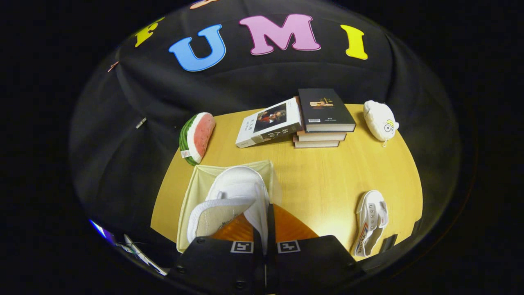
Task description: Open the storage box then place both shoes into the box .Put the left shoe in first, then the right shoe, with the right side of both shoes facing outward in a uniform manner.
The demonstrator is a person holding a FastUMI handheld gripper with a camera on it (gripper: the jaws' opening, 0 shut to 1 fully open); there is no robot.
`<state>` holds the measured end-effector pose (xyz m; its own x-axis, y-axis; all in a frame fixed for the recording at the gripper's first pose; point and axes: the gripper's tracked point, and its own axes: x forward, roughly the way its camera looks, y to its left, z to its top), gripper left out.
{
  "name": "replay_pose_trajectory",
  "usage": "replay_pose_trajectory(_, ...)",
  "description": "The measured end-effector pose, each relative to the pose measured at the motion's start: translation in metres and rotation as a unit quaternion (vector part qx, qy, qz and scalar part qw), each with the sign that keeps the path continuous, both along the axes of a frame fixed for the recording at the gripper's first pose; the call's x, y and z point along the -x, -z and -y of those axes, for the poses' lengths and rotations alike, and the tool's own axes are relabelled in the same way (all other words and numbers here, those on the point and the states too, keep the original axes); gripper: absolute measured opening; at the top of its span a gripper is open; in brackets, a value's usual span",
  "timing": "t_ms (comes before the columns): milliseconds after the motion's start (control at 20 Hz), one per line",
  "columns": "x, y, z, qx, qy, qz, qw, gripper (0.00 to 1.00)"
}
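You are working over a pale yellow wood-grain desk (pixel 327 172) with a rounded outline, set against the black cloth wall (pixel 266 78) of the booth. At the far side sits a stack of books (pixel 323 123), a dark hardcover on top, with a white-covered book (pixel 270 123) leaning against its left side. Left of these a soft toy shaped like a watermelon slice (pixel 196 137) stands at the desk's edge, and right of the stack lies a rounded white plush toy (pixel 380 120). Your tool (pixel 266 233) has its fingers brought close together, pinching the side wall of a white canvas shoe (pixel 239 192), whose toe points away from you and whose cream lining shows at the opening. That shoe hangs over the open storage box (pixel 196 184), a pale cream fabric box with soft walls lying directly ahead of the fingers; whether the shoe touches the box floor cannot be told. The second white shoe (pixel 370 221), with metal eyelets along its lacing, lies on the desk well off to the right of the tool, near the desk's near edge.
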<state>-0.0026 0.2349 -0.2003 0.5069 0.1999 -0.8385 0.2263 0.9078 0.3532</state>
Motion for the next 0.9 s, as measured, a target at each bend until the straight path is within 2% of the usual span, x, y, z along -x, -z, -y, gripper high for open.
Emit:
replay_pose_trajectory(250, -0.01, 0.032, -0.053, -0.019, -0.006, -0.07, 0.997, 0.07)
replay_pose_trajectory(400, -0.019, 0.05, -0.07, -0.018, 0.004, -0.102, 0.995, 0.07)
replay_pose_trajectory(700, -0.038, 0.067, -0.092, -0.017, 0.032, -0.107, 0.994, 0.08)
replay_pose_trajectory(800, -0.032, 0.064, -0.114, -0.051, 0.004, -0.108, 0.993, 0.21)
replay_pose_trajectory(900, -0.025, 0.057, -0.123, -0.071, -0.011, -0.101, 0.992, 0.55)
